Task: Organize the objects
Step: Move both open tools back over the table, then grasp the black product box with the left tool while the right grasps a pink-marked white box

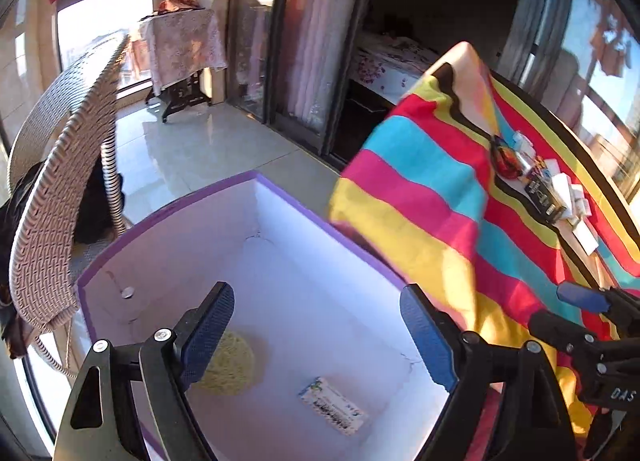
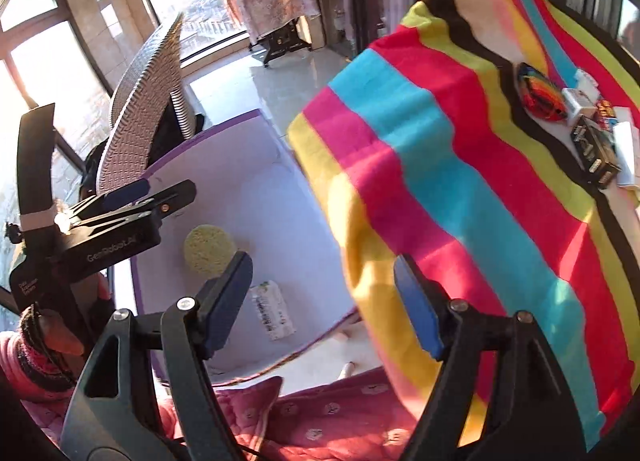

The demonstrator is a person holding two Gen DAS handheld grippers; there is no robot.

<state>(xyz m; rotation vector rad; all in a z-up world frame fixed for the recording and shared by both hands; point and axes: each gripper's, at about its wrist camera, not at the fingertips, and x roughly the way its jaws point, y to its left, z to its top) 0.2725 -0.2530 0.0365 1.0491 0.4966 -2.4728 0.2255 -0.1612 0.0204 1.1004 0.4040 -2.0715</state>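
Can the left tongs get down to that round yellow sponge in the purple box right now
Probably yes. The left tongs are open above the purple box, whose top is uncovered. The yellow sponge lies bare on the box floor beneath them, apart from the small packet, with nothing over it.

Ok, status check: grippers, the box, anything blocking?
Left gripper and right gripper open, empty. Purple-rimmed box holds yellow sponge and white packet. More items on the striped cloth; nothing blocking.

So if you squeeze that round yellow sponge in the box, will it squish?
Probably. The yellow sponge looks porous, so it should squash easily and feel light. It lies flat on the box floor, so it likely won't roll.
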